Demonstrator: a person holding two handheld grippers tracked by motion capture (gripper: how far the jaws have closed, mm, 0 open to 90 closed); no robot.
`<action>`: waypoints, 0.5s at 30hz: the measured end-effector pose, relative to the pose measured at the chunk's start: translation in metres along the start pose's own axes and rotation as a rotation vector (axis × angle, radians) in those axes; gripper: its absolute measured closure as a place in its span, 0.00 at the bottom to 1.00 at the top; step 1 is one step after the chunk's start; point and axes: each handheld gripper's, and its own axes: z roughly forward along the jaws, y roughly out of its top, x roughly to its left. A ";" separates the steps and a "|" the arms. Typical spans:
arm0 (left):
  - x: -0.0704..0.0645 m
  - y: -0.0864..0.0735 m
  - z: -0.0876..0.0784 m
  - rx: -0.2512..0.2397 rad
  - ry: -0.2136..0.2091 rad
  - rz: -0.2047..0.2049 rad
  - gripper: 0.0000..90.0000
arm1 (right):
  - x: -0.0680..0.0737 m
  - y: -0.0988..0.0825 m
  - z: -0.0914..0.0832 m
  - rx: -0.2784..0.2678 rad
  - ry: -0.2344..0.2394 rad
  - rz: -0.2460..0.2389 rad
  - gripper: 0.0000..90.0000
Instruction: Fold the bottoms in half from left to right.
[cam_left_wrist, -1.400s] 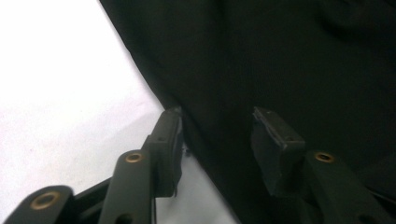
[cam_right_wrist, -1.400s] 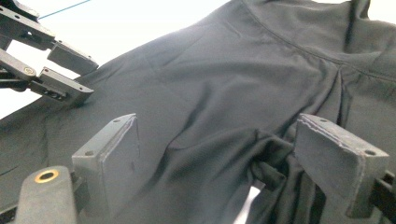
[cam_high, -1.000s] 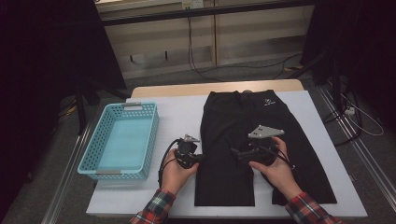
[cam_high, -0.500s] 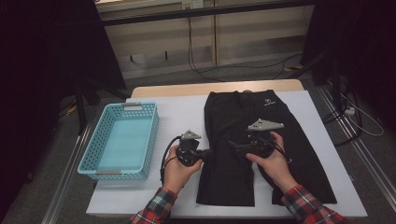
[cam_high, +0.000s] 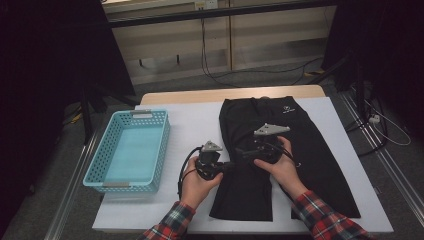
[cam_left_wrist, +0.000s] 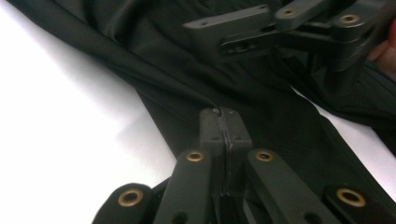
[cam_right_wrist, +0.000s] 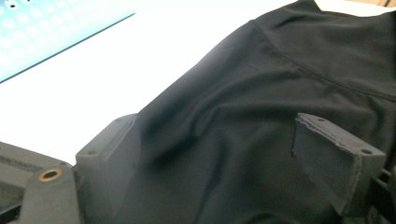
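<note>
Folding black trousers, barely begun: one edge pinched, nothing folded over yet.

The pair of black, smooth-fabric trousers (cam_high: 280, 150) lies flat and full length on the white table (cam_high: 190, 125), waistband at the far end, with the light-blue perforated plastic basket (cam_high: 131, 150) well apart from it, off its left-leg side and unfilled. The left gripper (cam_left_wrist: 224, 122) is clenched on the outer edge of the trousers' left leg, a thin ridge of cloth caught between its pads. The right gripper (cam_right_wrist: 233, 154) stands released, jaws wide, with fabric bunched between them but not pressed, over the trousers' middle just beside the left one. By my judgement the fold itself, and any move to the basket, remain to be done.
</note>
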 end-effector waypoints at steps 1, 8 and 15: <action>0.000 0.000 0.000 0.001 0.000 -0.004 1.00 | 0.000 0.001 0.003 -0.010 0.002 0.011 0.19; 0.001 0.000 -0.001 -0.004 0.005 -0.004 1.00 | -0.001 0.005 0.009 -0.017 -0.005 0.019 0.20; 0.000 0.000 0.000 -0.006 0.005 -0.005 1.00 | 0.003 0.006 0.011 -0.011 -0.002 0.001 0.20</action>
